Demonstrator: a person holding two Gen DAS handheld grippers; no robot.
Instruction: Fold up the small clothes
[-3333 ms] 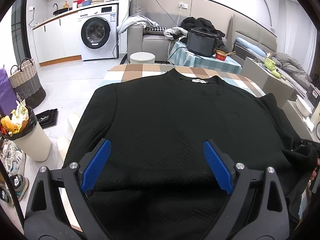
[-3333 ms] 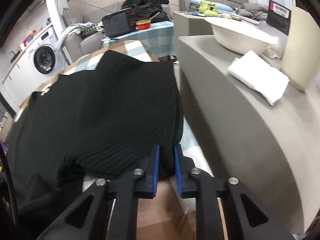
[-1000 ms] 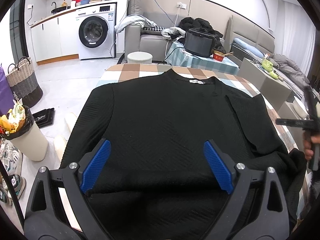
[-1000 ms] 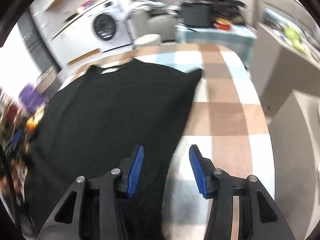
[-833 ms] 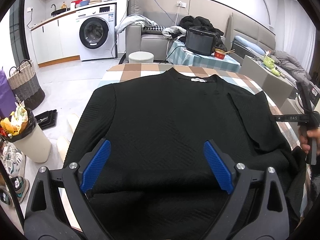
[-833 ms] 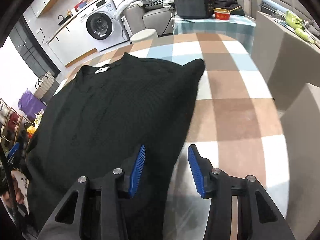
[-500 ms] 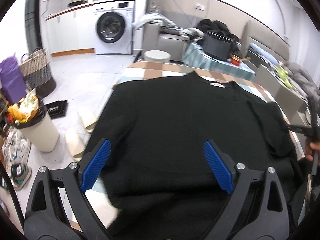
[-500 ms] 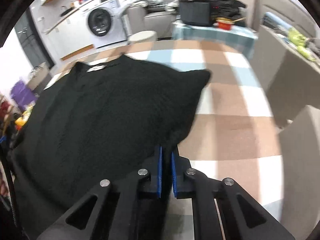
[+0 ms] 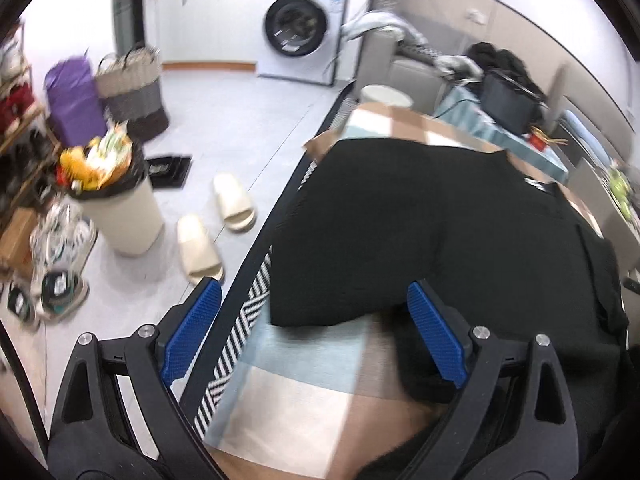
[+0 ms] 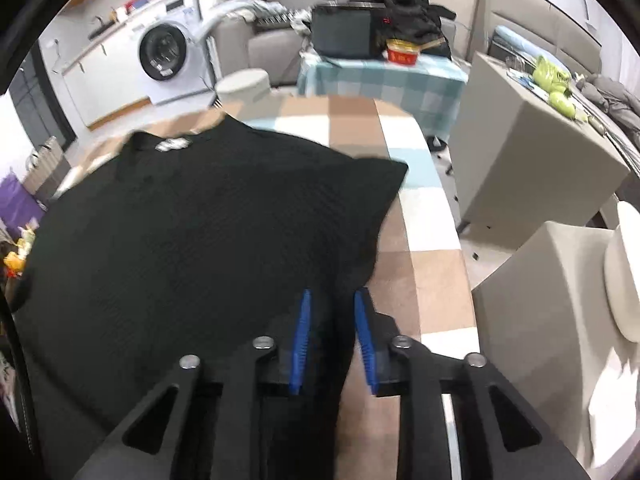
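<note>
Sweater [image 10: 192, 232]: lying on the counter [image 10: 420, 280], right side folded inward; left side and crosswise folds remaining, by my judgement. Right gripper [image 10: 332, 336]: fingers pinching the sweater's edge. Left gripper [image 9: 316, 332]: fingers gaping wide, holding nothing.

I note both my claws, left claw [image 9: 312, 334] and right claw [image 10: 332, 336], have black frames, silver screws and ribbed blue pads.
</note>
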